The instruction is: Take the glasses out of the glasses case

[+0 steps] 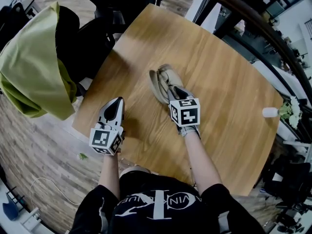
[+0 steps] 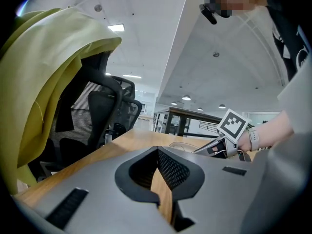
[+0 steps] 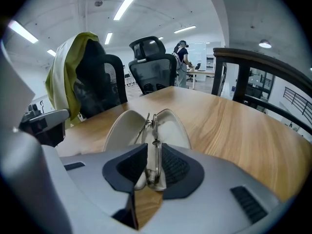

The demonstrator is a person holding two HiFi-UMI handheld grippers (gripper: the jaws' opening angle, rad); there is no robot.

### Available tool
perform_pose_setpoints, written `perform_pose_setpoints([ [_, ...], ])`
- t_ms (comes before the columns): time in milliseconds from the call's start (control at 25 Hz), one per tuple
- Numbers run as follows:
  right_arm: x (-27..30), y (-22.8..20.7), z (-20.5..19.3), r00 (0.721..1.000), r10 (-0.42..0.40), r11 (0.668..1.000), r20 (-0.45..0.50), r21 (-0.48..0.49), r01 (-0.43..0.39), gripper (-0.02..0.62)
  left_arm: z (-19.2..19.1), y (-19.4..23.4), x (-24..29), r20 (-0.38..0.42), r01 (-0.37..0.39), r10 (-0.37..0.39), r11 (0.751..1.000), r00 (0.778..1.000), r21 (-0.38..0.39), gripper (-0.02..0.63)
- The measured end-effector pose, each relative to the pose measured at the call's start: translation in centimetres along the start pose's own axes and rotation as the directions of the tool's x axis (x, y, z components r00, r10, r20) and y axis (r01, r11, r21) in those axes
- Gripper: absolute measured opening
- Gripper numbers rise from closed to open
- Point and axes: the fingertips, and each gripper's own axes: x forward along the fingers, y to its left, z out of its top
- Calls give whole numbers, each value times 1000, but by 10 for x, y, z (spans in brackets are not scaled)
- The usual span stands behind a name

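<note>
Step in hand: the grab. My right gripper [image 3: 155, 150] was down in the open glasses case [image 3: 122, 126], which lay mid-table with both beige halves splayed flat. The folded glasses [image 3: 154, 130] stood edge-up between the jaws, and as far as I could read it the pads were clenched on the frame from both sides. The glasses were not yet lifted and the far end of the frame lay inside the case.

My left gripper [image 2: 157, 152] was at the near left of the table [image 1: 219, 82], left of the case and well apart from it. Its jaws were together with nothing in them. I couldn't tell whether it touched the wood.

My read on the next move:
- Raise the right gripper straight up and slowly until the frame clears both halves.
- The frame is thin wire, so the hold is narrow and it could twist or slip in the pads.
- Nothing pinned the case and it looked light, so it may ride up with the glasses.
- If it drags, bring the left gripper over to press on the near rim.
- Then set the glasses on bare wood right of the case
</note>
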Motion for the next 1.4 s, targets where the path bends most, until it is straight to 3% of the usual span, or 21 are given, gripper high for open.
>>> perform_pose_setpoints([
  [120,-1,-5,2,1000,-23,999,15,23,23,48,-2,3,1,-5,-1,1,1000,1000,-2,15],
  [240,-3,-6,5,999,-25,998,29,52,24,35,-3,6,1,0,7,-7,1000,1000,0,15],
  [840,-27,4,23,992,-3,997,126,77,-6,34,7,3,-16,20,6,-6,1000,1000,19,15],
  [1400,-93,4,28,965,70,993,251,70,-90,34,28,-42,-50,70,-25,22,998,997,49,15],
])
